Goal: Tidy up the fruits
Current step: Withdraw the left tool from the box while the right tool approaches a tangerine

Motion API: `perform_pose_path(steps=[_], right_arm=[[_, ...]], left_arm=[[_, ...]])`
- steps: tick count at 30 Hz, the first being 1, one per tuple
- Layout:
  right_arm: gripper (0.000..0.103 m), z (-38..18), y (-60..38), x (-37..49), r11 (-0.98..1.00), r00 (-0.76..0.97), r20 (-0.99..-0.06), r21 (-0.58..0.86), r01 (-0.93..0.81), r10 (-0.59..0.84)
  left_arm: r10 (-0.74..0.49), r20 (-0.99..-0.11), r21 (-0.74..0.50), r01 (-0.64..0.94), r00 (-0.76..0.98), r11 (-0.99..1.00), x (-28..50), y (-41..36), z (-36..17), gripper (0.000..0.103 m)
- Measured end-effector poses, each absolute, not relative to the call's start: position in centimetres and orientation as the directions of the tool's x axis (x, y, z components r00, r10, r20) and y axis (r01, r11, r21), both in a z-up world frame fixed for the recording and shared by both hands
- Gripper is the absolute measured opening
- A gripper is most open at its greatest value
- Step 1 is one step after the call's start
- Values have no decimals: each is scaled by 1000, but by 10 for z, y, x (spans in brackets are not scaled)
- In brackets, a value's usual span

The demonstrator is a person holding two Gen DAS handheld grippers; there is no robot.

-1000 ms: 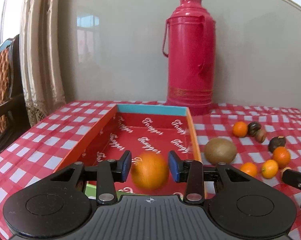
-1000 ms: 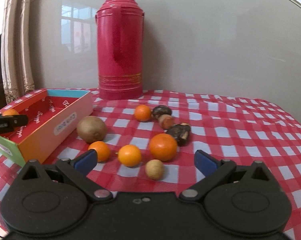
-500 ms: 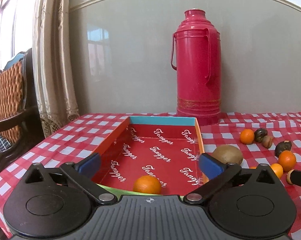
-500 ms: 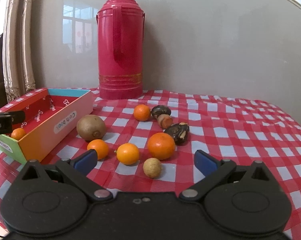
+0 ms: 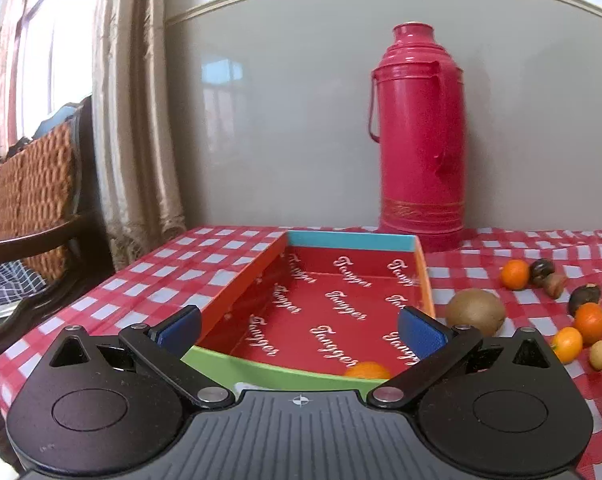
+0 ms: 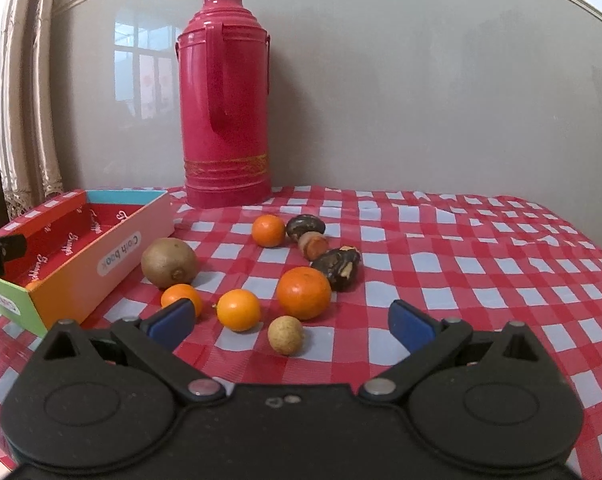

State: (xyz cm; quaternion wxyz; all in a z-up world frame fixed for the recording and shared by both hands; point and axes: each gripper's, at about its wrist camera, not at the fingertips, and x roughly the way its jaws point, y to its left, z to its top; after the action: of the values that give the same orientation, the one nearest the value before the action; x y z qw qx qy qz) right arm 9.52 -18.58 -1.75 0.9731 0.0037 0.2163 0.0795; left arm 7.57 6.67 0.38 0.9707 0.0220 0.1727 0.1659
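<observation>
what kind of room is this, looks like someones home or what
Most likely a home dining or living room: a table under a red checked tablecloth, a red thermos flask against the wall, and a curtained window beside a wicker-backed chair.

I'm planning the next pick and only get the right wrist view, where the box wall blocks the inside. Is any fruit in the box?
Observer: Yes. One orange lies in the box, in its near right corner behind the green wall.
Operator: Is the left gripper holding it?
Observer: No. The left gripper has its jaws wide open and grips nothing.
Operator: What's past the box's far side?
Observer: A wicker-backed chair stands there.
</observation>
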Motion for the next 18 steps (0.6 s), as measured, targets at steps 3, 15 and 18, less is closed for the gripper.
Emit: perform_pose_path(steps=[3, 15, 18], right_arm=[[97, -18, -186, 96, 984, 886, -430, 64, -164, 175], [97, -19, -172, 99, 979, 877, -439, 35, -198, 194], [97, -18, -164, 97, 980, 891, -417, -10, -201, 178]], left_arm=[[318, -333, 84, -308, 887, 948, 73, 69, 5, 103], [289, -400, 18, -308, 870, 951, 59, 97, 4, 103], [294, -419, -6, -326, 859, 945, 56, 107, 1, 103]])
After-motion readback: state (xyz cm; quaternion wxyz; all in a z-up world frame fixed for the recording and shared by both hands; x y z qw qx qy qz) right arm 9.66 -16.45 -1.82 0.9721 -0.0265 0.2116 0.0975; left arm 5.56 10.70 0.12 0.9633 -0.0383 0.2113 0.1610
